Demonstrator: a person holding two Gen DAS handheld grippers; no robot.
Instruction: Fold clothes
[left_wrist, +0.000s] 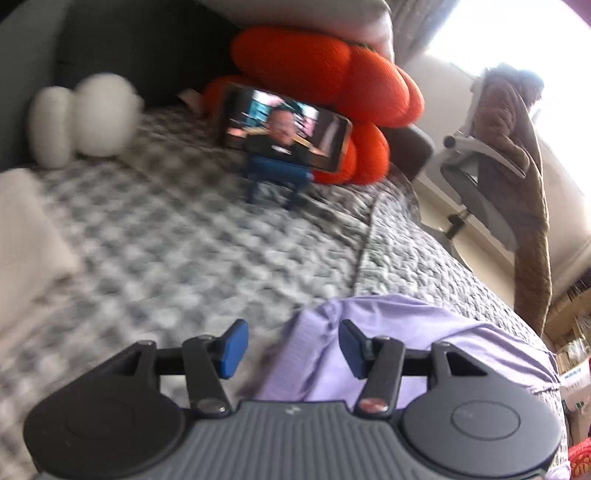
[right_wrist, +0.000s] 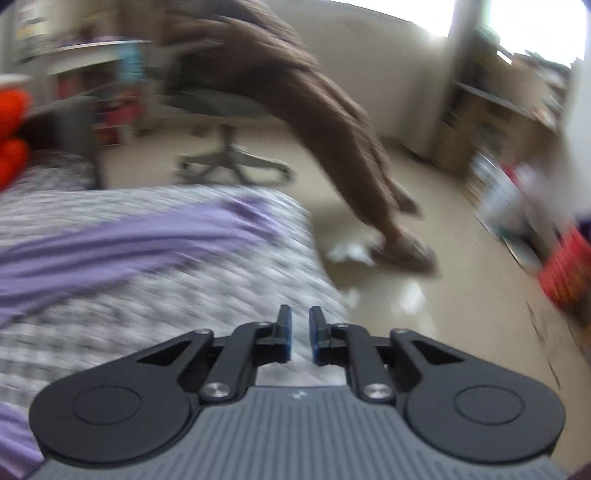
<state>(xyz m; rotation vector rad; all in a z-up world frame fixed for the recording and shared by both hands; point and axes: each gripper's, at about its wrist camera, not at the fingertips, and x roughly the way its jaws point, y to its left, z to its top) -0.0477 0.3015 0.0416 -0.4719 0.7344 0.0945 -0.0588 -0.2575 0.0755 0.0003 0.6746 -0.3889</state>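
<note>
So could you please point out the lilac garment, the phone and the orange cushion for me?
lilac garment (left_wrist: 424, 332): left wrist view, on its crumpled top.
phone (left_wrist: 284, 127): left wrist view, middle of its lit screen.
orange cushion (left_wrist: 369, 81): left wrist view, on an upper lobe.

Orange knot cushion (left_wrist: 332, 85), phone (left_wrist: 286, 127) on blue stand (left_wrist: 279, 177), checked bedspread (left_wrist: 166, 240), office chair (right_wrist: 221, 107)

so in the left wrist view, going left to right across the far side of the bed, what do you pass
white vases → phone on its blue stand → orange knotted cushion → office chair draped with a brown blanket
</note>
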